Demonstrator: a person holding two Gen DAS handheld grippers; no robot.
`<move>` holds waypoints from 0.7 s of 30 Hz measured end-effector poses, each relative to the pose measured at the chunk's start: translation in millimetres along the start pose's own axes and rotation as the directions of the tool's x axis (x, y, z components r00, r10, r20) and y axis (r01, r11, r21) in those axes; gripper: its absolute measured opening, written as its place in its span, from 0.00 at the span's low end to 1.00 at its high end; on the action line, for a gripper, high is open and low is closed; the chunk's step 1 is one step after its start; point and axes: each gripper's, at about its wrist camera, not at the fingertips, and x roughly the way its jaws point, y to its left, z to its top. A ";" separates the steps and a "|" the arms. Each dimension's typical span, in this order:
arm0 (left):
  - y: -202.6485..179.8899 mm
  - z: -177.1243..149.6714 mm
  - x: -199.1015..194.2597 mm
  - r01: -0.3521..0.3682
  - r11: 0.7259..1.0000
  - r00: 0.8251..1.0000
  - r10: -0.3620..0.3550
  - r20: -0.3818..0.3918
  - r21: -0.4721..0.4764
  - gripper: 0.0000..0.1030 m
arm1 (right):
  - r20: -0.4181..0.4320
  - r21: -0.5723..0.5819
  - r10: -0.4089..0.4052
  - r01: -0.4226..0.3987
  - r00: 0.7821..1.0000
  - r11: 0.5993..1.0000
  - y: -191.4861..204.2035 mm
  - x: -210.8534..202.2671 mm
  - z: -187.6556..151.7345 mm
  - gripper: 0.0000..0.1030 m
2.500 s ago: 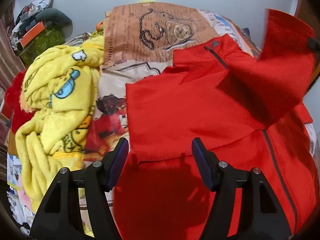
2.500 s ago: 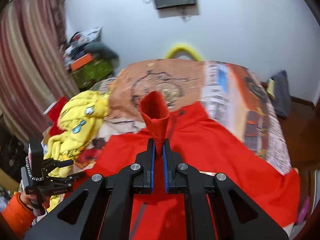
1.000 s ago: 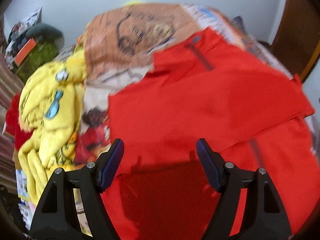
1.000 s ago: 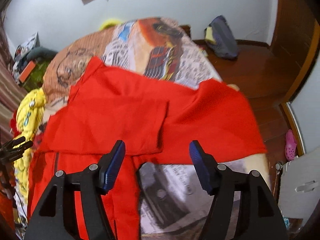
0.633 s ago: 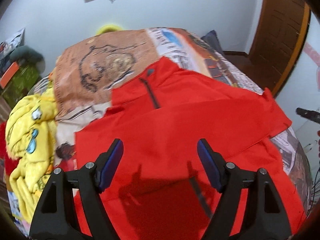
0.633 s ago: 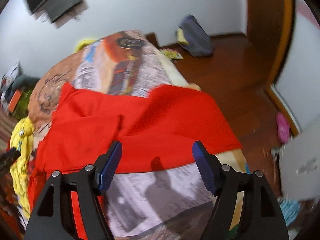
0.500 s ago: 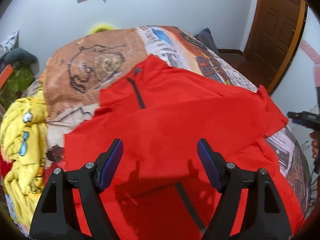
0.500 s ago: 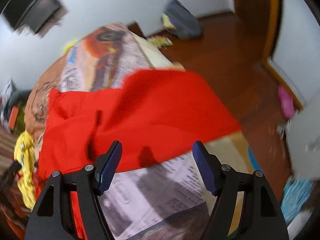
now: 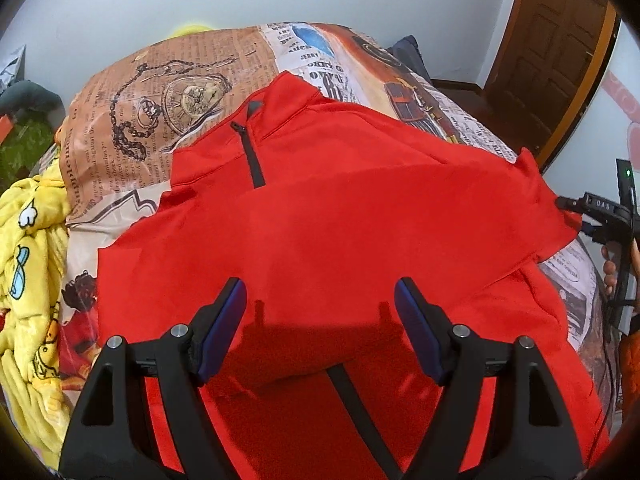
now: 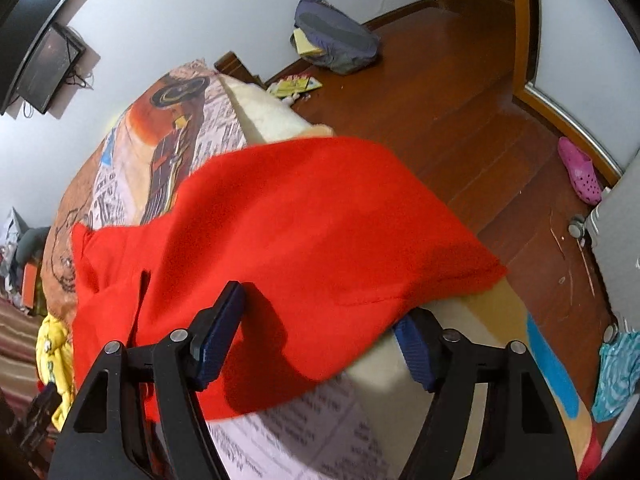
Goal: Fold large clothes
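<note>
The red jacket point(image 9: 340, 216) runs off the bottom edge of the left wrist view, its lower hem unseen — the dark zipper point(image 9: 251, 152) vanishes under a folded-over sleeve. The yellow blanket point(image 9: 28, 264) is cut by the left edge. At the right edge only fingertips of a hand point(image 9: 610, 268) show. In the right wrist view the right gripper point(image 10: 320, 328) has one finger's tip tucked under the sleeve edge point(image 10: 360, 232), which is motion-blurred. The wall screen point(image 10: 44, 64) is clipped at the corner.
</note>
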 end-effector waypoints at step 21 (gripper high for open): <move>8.1 -10.1 -67.4 -0.035 0.999 0.992 0.032 0.125 0.022 0.74 | 0.208 -0.304 0.105 -0.038 0.972 0.952 127.0 -92.4 -1.1 0.07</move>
